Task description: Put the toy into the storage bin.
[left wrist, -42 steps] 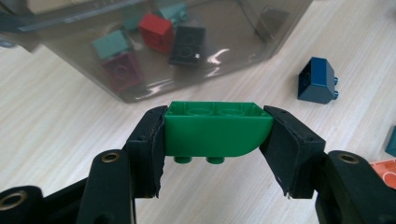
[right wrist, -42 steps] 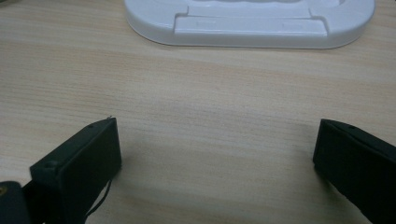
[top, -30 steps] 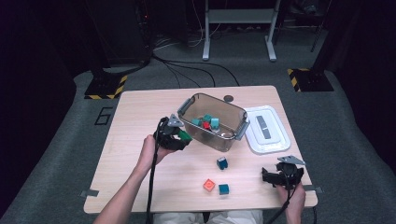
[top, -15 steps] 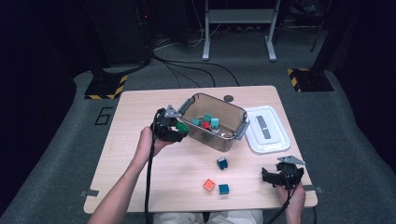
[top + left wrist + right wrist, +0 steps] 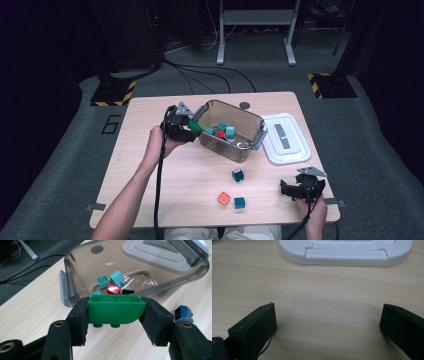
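Two black pads [image 5: 81, 317] of the left gripper [image 5: 117, 315] are squeezing a green brick [image 5: 115, 310] from both ends, studs up, curved underside toward the table. It hangs just at the near wall of the clear smoky bin [image 5: 75, 272]; from the high view that's the bin's 9 o'clock side, with the brick [image 5: 195, 127] right by the rim. Inside the bin sit a couple of teal bricks [image 5: 110, 280], a red brick [image 5: 113, 289] and a black brick [image 5: 128, 291], all bunched together on the bottom. A dark blue brick [image 5: 184, 313] sits on the wooden table [image 5: 150, 115] off at 3 o'clock of the pinched one.

Over on the other side, the right gripper [image 5: 327, 325] has its pads [image 5: 257, 327] spread wide with nothing between them, just bare wood. A white lid [image 5: 344, 251] lies flat at 12 o'clock from it. In the high view this gripper [image 5: 302, 188] rests near the table's front right corner, with an orange brick [image 5: 224, 198] and a teal cube [image 5: 240, 202] off at its 9 o'clock.
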Action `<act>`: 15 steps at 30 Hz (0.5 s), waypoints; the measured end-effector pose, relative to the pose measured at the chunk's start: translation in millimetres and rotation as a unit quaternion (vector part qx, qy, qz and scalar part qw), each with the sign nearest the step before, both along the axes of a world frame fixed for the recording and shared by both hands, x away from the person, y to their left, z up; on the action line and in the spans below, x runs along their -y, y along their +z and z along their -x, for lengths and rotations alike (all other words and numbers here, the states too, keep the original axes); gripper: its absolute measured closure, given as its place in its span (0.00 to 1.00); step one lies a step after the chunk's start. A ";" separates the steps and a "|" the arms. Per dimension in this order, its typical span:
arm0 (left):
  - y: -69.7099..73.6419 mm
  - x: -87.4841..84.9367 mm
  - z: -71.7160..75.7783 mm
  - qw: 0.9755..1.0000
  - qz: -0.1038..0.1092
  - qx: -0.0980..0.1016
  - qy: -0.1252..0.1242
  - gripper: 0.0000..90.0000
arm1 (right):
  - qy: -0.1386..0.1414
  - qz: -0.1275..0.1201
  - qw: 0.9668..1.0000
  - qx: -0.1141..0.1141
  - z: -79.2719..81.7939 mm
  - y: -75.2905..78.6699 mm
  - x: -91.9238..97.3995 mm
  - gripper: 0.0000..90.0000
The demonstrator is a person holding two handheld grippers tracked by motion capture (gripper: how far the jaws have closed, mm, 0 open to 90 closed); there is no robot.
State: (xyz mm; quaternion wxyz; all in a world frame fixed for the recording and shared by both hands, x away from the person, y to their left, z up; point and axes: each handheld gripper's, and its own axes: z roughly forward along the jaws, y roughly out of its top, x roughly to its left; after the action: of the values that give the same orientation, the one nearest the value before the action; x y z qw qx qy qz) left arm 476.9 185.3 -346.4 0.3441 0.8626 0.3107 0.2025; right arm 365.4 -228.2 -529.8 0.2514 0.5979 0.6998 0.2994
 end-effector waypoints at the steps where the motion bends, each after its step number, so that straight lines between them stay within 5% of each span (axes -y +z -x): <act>1: 1.6 0.4 -1.1 1.000 0.000 -0.003 0.001 0.48 | 0.000 0.000 1.000 0.000 0.0 0.0 0.0 0.00; 15: 15.6 16.1 -26.1 1.000 -0.006 0.003 0.004 0.48 | 0.000 0.000 1.000 0.000 0.0 0.0 0.1 0.00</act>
State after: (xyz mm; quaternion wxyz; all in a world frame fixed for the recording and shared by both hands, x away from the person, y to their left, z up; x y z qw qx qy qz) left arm 502.9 169.2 -330.8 0.3387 0.8629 0.3116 0.2085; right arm 365.4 -228.3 -529.8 0.2514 0.5976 0.6999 0.2995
